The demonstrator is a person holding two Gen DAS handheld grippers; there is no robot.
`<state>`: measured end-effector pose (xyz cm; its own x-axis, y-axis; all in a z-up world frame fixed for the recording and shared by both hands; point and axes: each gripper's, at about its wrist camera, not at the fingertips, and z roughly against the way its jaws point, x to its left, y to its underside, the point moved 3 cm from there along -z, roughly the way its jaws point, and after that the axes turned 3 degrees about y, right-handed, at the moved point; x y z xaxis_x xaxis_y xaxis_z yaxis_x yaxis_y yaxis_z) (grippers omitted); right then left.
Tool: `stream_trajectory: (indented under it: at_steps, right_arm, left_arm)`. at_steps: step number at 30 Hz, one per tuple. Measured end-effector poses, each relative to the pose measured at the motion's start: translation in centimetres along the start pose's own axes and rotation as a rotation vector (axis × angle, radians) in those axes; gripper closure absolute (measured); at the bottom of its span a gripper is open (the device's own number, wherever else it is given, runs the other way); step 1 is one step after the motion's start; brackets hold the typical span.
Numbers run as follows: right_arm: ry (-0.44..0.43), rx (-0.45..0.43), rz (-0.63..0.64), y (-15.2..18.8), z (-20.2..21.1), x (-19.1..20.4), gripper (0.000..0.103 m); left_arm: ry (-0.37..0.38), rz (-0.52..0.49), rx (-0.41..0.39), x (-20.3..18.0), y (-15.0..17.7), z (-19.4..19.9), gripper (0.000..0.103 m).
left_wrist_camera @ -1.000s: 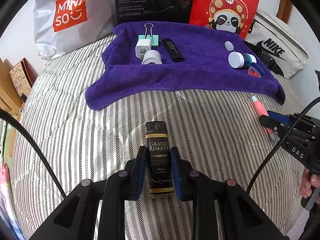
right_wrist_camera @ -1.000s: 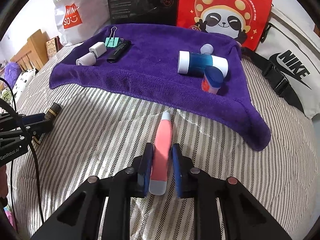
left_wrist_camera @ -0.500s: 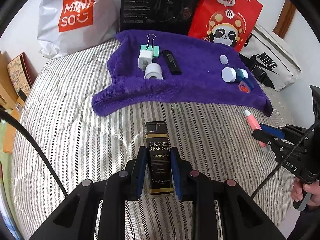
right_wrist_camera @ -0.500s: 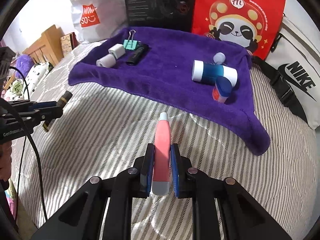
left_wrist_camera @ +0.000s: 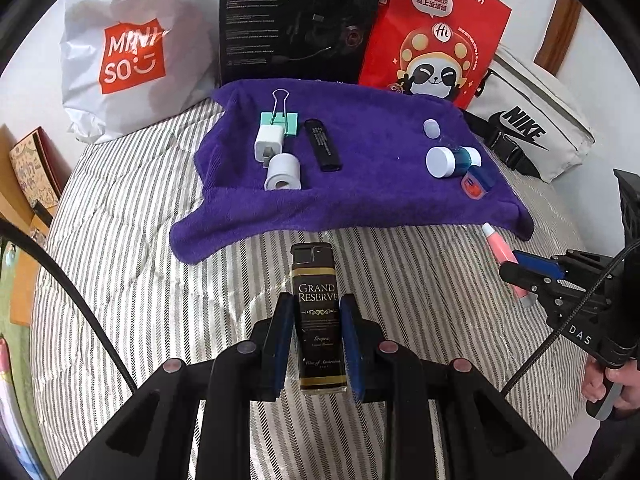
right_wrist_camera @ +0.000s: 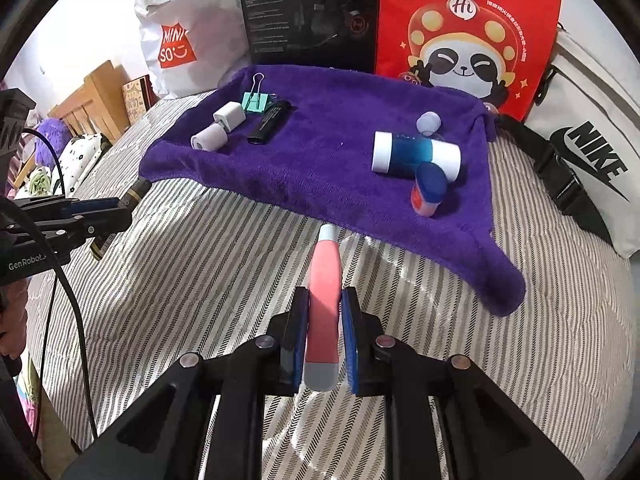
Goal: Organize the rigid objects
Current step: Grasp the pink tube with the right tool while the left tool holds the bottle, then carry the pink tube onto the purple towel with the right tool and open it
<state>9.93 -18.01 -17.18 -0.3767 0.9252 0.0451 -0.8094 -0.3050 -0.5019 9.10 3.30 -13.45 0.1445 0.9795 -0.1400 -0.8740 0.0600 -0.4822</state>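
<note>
Bed (left_wrist_camera: 120, 280) with grey-striped quilt under daylight — white wall (right_wrist_camera: 80, 20) behind. Wooden headboard (right_wrist_camera: 92, 100) at left; wooden frame piece (left_wrist_camera: 558, 28) at far right — function unclear.

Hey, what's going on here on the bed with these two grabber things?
A person is tidying small items using a handheld gripper in each hand. The left gripper has its jaws shut on a black lighter, and the right gripper is shut on a pink tube. Both are held above the striped bedspread, short of the purple towel, where a charger, binder clip and small bottles already lie.
</note>
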Motion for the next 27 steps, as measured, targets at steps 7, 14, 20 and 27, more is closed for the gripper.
stream_trajectory:
  at_steps: [7,14,20,27]
  right_arm:
    - [-0.008,-0.014,-0.005,-0.7,0.4,-0.3,0.087]
    - [-0.023,-0.020,-0.012,-1.5,0.5,-0.4,0.087]
    - [-0.021,-0.026,-0.009,-2.3,0.5,-0.6,0.087]
    - [-0.020,-0.031,-0.020,-3.4,0.3,-1.1,0.087]
  left_arm:
    - [0.003,-0.020,-0.001,-0.6,-0.9,0.0,0.080]
    - [-0.001,-0.026,-0.005,-0.8,-1.7,0.2,0.080]
    - [0.002,-0.027,-0.012,-0.6,-2.7,0.2,0.080]
    - [0.002,-0.030,-0.018,-0.3,-4.0,-0.2,0.080]
